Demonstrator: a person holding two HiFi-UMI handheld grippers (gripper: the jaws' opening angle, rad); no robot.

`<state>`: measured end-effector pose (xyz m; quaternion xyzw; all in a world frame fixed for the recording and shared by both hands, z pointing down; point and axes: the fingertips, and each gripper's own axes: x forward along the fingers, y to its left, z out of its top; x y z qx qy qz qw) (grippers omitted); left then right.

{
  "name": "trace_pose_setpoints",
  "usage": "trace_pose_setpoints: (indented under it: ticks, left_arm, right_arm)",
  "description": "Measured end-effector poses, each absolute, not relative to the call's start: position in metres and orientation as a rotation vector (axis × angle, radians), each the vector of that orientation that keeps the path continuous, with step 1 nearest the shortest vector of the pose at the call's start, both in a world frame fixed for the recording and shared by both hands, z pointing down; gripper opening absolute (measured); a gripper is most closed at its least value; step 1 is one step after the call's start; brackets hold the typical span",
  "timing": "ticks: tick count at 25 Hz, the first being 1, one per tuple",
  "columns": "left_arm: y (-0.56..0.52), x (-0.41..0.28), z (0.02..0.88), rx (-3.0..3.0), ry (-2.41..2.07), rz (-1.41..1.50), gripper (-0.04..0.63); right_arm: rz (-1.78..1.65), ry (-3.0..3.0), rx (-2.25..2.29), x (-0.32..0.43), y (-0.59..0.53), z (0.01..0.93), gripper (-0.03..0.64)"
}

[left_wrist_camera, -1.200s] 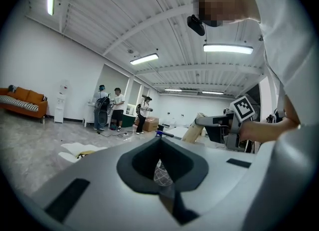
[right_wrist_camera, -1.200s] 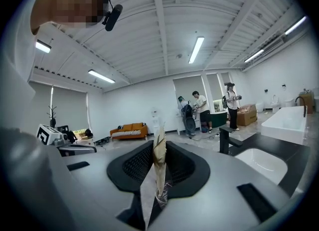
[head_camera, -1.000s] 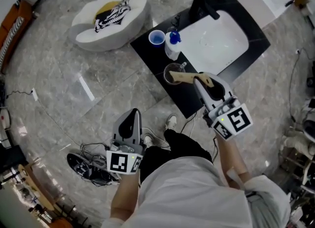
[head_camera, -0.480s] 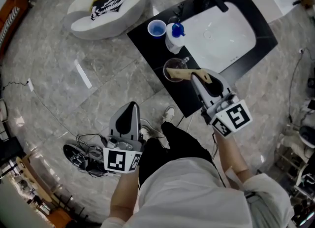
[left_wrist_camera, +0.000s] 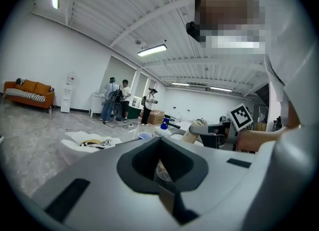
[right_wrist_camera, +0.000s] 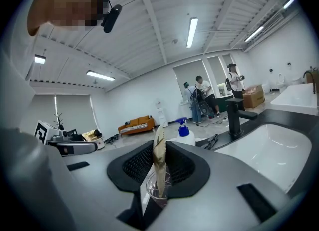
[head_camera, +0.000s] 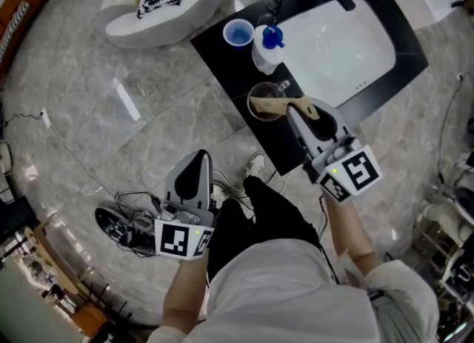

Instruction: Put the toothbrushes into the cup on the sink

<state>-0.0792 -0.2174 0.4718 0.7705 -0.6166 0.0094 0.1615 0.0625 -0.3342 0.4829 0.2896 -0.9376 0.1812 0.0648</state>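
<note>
The grey left tool (left_wrist_camera: 161, 161) fills the lower frame. Its dark-padded jaws are drawn almost together with nothing gripped, and a clear plastic cup (left_wrist_camera: 162, 172) shows through the narrow gap. At mid right the right tool (left_wrist_camera: 193, 130) reaches in, carrying its marker cube. A long orange sofa (left_wrist_camera: 27, 93) sits far left, a white floor cushion (left_wrist_camera: 89, 142) lower left, and three standing people (left_wrist_camera: 122, 103) near centre.

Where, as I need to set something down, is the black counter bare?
Bare: the black counter strip between the blue plastic cup and the clear cup. Crowded: over that cup, where the right gripper holds a tan toothbrush, and beside the white pump bottle.
</note>
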Motion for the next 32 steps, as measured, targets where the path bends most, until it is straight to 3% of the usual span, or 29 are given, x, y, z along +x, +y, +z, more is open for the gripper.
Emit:
trace_pose_setpoints:
  ticks: [23,26,32]
  left_arm:
    - [-0.222,-0.073,0.504,2.144,-1.741,0.025,0.003]
    - [-0.223,-0.072,0.507,2.137,-1.740,0.028,0.003]
    - [-0.225,-0.067,0.507,2.144,-1.724,0.031,0.003]
  right_arm:
    - [0.615,-2.806,0.880,0.063,-0.351,0.518,0.097]
    - [0.630,-2.766,0.899,0.069,-0.357,0.529,0.175]
    - [0.633,-2.711,0.982,0.090,-0.364,0.541,0.223]
